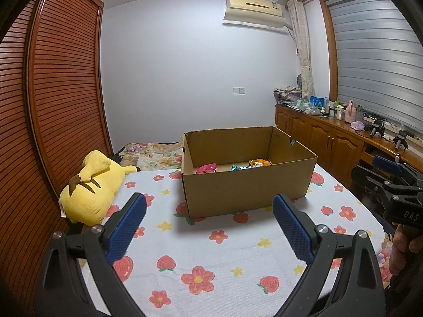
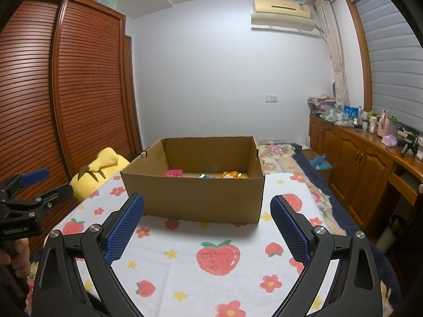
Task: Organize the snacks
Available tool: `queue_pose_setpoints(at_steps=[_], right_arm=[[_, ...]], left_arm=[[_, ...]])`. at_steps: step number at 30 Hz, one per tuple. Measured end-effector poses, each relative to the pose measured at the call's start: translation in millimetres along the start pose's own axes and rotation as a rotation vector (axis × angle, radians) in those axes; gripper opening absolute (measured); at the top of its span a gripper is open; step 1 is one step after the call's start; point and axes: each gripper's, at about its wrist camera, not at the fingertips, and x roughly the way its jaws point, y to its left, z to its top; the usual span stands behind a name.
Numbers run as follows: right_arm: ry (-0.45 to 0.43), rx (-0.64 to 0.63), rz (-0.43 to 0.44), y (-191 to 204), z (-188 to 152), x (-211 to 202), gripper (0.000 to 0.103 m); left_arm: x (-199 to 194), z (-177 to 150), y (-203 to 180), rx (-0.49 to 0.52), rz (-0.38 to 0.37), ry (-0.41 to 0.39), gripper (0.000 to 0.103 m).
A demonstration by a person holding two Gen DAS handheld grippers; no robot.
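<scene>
An open cardboard box stands on a bed covered with a strawberry-and-flower blanket. Inside lie a pink snack pack, a teal pack and an orange pack. The box and its pink, teal and orange packs also show in the right wrist view. My left gripper is open and empty, short of the box. My right gripper is open and empty, also short of the box. Each gripper shows in the other's view, the right gripper and the left gripper.
A yellow plush toy lies at the bed's left edge beside a slatted wooden wardrobe. A wooden cabinet with bottles and clutter runs along the right under the window. A floral quilt lies behind the box.
</scene>
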Motion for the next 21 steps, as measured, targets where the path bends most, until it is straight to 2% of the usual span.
queue_pose_setpoints(at_steps=[21], right_arm=[[-0.002, -0.004, -0.001, 0.8, 0.2, -0.9, 0.098]], left_arm=[[-2.5, 0.2, -4.1, 0.001, 0.006, -0.001, 0.097]])
